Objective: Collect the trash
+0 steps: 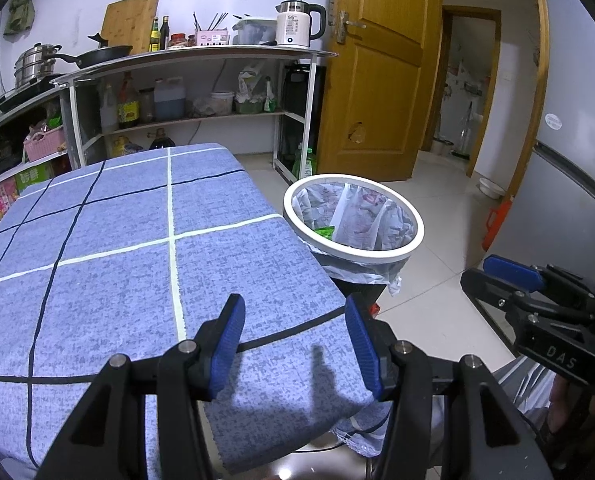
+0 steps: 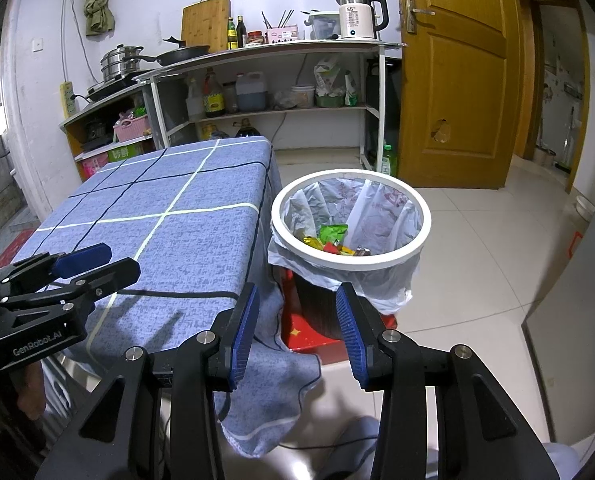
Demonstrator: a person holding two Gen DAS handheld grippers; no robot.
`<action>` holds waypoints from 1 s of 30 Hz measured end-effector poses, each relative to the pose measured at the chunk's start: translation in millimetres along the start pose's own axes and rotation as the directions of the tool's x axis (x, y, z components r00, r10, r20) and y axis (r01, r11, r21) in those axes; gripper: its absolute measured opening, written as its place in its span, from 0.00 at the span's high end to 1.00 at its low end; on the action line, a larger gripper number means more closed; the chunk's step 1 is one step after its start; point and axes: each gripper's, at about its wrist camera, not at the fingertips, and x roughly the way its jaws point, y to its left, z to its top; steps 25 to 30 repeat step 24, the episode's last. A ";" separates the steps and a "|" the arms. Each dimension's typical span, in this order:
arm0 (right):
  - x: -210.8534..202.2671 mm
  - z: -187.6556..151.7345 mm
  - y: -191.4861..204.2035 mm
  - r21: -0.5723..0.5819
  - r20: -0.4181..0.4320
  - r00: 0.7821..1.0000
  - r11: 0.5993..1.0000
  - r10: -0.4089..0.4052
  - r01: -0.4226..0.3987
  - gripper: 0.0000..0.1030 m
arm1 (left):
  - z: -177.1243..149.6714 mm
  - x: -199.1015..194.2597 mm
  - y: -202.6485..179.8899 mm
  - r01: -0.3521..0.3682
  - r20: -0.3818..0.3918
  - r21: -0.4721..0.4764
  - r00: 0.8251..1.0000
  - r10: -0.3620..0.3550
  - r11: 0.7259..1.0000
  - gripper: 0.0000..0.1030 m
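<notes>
1. Shiny wrappers [image 2: 333, 242], green, gold and red, lie at the bottom of the bin [image 2: 417, 204], inside its white bag.
2. The bin stands on the floor, just beside the table [image 2: 169, 240] with the blue cloth.
3. No trash shows on the cloth, so the job looks nearly done.
4. The left tongs [image 1: 295, 344] are spread over the table's near edge, with nothing in them.
5. The right tongs [image 2: 297, 332] are spread and hold nothing, near the bin.
6. A good next step is to look slowly over the table and floor for missed bits.
</notes>
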 end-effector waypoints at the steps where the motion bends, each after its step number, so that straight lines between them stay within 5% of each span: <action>1: 0.2 0.0 -0.1 0.001 0.000 1.000 1.000 0.001 -0.001 0.60 | -0.1 0.5 0.0 0.001 -0.001 -0.001 1.000 -0.001 1.000 0.47; 30: 3.6 -1.1 -2.1 -0.003 -0.006 1.000 1.000 0.001 -0.001 0.60 | -3.7 3.6 -4.3 0.022 -0.011 0.018 1.000 -0.021 1.000 0.47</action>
